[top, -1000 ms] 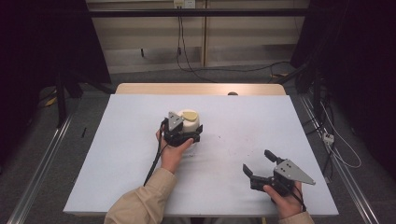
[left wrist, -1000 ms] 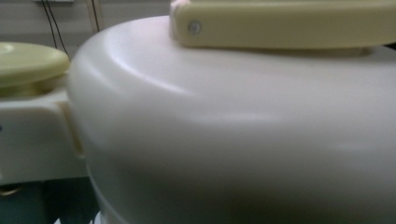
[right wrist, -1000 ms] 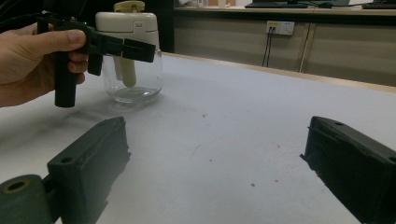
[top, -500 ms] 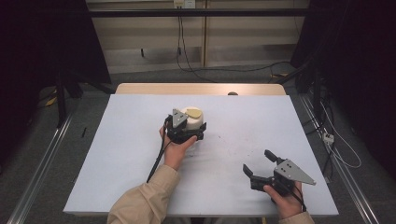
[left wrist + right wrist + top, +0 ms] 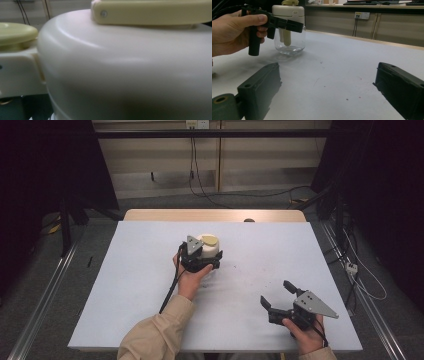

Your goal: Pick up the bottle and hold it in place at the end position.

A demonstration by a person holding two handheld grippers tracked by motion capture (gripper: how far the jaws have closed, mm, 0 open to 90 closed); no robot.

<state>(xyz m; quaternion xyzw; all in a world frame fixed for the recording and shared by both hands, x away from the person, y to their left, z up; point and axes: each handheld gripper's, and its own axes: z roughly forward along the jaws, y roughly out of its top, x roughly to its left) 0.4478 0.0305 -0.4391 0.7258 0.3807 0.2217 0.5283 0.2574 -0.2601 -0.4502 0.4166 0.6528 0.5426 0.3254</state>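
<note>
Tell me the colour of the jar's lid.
The lid is cream white with a pale yellow handle; the left gripper view shows it best.

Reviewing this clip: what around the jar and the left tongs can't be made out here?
- Left tongs: in the high view their body covers the jaws, so whether they clamp the jar cannot be told.
- Left gripper view: the cream lid is too close and blurred; the jaws are hidden.
- Right gripper view: the hand and the tongs cover part of the jar; its contents are unclear.
</note>
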